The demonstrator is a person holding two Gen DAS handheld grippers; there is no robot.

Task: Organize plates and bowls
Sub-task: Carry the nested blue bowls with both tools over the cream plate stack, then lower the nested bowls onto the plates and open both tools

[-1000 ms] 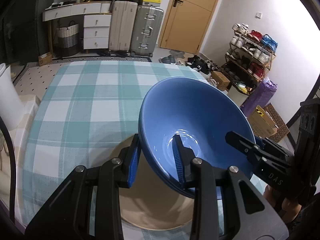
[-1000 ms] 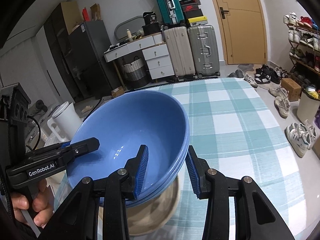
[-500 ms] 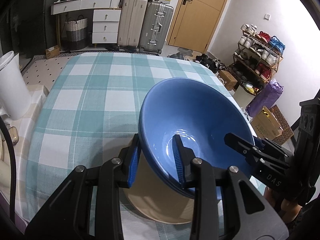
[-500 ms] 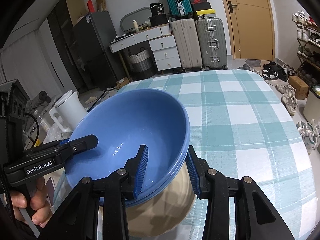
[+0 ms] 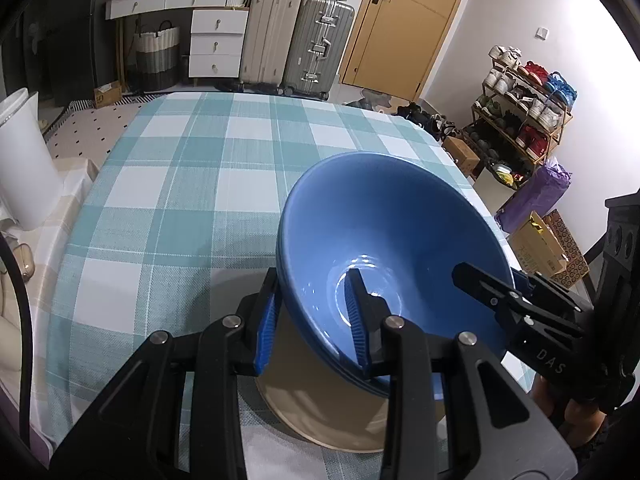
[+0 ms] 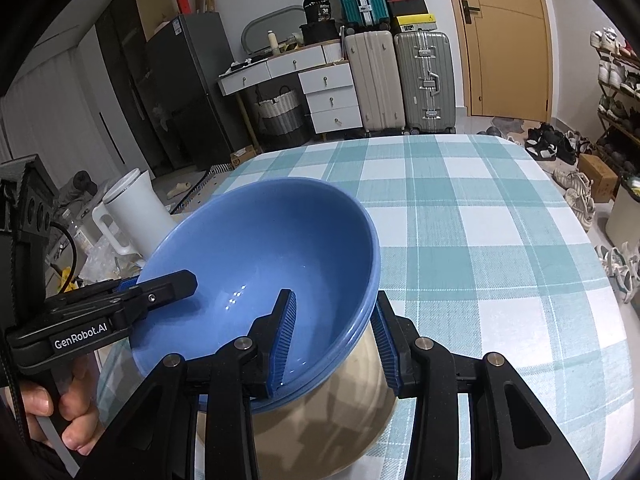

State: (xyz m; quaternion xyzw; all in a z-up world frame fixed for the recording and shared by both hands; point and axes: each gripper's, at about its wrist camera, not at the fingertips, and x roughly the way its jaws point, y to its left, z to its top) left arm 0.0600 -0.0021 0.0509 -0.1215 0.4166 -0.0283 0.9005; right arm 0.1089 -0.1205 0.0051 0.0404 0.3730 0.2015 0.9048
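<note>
A stack of blue bowls (image 5: 384, 220) (image 6: 260, 240) hangs tilted just over a beige plate (image 5: 320, 412) (image 6: 340, 412) on the checked tablecloth. My left gripper (image 5: 314, 280) is shut on the stack's near rim, one pad inside and one outside. My right gripper (image 6: 334, 300) is shut on the opposite rim in the same way. Each gripper also shows in the other's view: the right gripper (image 5: 480, 280) at the bowls' right side, the left gripper (image 6: 176, 280) at their left. The bowls hide most of the plate.
A white jug (image 5: 20, 168) (image 6: 132, 216) stands off the table's left side. The checked tablecloth (image 5: 180, 184) stretches away behind the bowls. Suitcases (image 5: 296, 40), drawers and a shoe rack (image 5: 524, 112) stand beyond the table. A hand (image 6: 60, 420) holds the left gripper.
Both grippers have sunk with the blue bowls, which now sit closer over the beige plate. Both grips are unchanged.
</note>
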